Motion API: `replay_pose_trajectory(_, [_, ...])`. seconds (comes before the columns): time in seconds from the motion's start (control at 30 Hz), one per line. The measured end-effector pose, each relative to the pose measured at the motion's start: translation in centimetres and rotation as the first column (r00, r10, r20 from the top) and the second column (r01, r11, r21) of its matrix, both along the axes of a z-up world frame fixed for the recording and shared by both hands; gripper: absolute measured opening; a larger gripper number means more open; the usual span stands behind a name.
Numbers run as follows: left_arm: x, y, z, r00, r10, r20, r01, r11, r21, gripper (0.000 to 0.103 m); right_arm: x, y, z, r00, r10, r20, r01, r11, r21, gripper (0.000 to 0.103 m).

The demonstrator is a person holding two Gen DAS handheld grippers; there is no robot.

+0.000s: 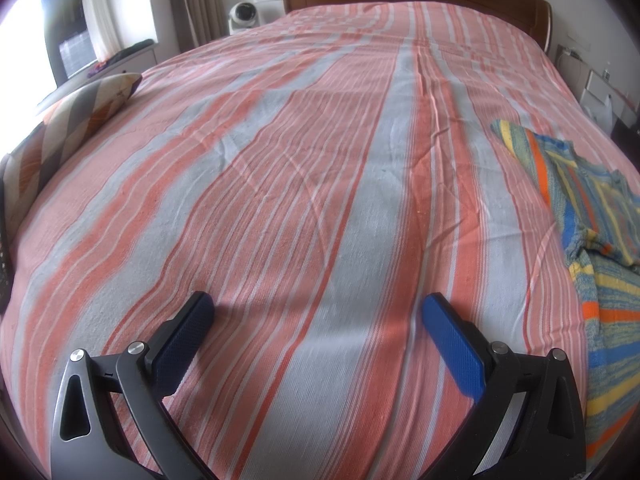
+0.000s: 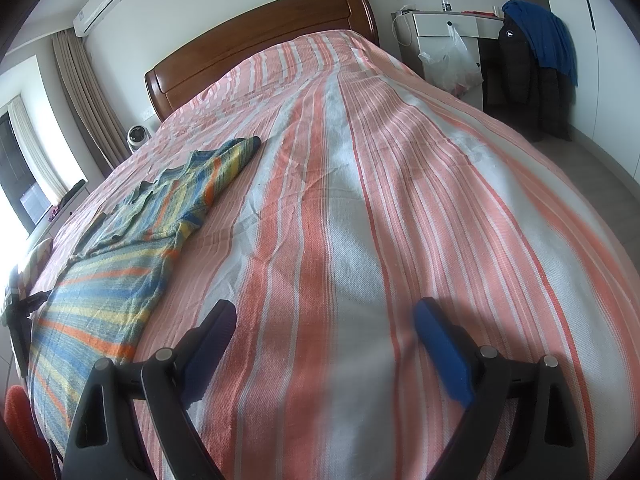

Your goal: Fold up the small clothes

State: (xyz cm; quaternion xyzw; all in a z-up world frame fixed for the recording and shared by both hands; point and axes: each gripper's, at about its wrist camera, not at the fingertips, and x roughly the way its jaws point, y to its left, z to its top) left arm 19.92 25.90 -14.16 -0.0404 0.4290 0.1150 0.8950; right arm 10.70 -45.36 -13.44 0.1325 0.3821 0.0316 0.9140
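A small knit shirt with blue, yellow and orange stripes (image 1: pixel 592 216) lies on the bed at the right edge of the left wrist view. In the right wrist view the shirt (image 2: pixel 132 240) lies at the left, one sleeve stretched toward the headboard. My left gripper (image 1: pixel 316 308) is open and empty, low over the bedspread, left of the shirt. My right gripper (image 2: pixel 324 316) is open and empty, low over the bedspread, right of the shirt.
The bed has a pink, orange and grey striped spread (image 1: pixel 304 152) and a wooden headboard (image 2: pixel 256 36). A striped cushion (image 1: pixel 68 120) lies at the left edge. A white desk (image 2: pixel 452 28) and hung jackets (image 2: pixel 536 56) stand right of the bed.
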Motion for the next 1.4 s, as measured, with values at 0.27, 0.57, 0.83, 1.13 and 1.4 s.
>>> replay_pose_trajectory(0.27, [0.0, 0.0, 0.0, 1.0, 0.0, 0.0, 0.0, 1.0, 0.0, 0.103, -0.1, 0.0, 0.0, 1.0, 0.0, 0.002, 0.0, 1.0, 0.004, 0.09])
replay_pose_trajectory(0.57, [0.0, -0.2, 0.0, 1.0, 0.0, 0.0, 0.0, 1.0, 0.002, 0.103, -0.1, 0.0, 0.0, 1.0, 0.0, 0.0, 0.0, 1.0, 0.002, 0.09])
replay_pose_trajectory(0.83, [0.0, -0.2, 0.2, 1.0, 0.008, -0.015, -0.008, 1.0, 0.013, 0.103, 0.1, 0.2, 0.0, 1.0, -0.001, -0.01, 0.001, 1.0, -0.015, 0.09])
replay_pose_trajectory(1.13, [-10.2, -2.0, 5.9, 0.959, -0.27, -0.085, 0.241, 0.937, -0.253, 0.097, -0.3, 1.9, 4.5, 0.974, 0.174, -0.142, -0.178, 0.984, -0.022, 0.088])
replay_pose_trajectory(1.4, [-21.4, -12.1, 1.5, 0.803, -0.497, -0.327, 0.438, 0.866, -0.24, 0.088, -13.8, 11.3, 7.0, 0.695, 0.638, -0.332, -0.678, 0.735, -0.006, 0.085])
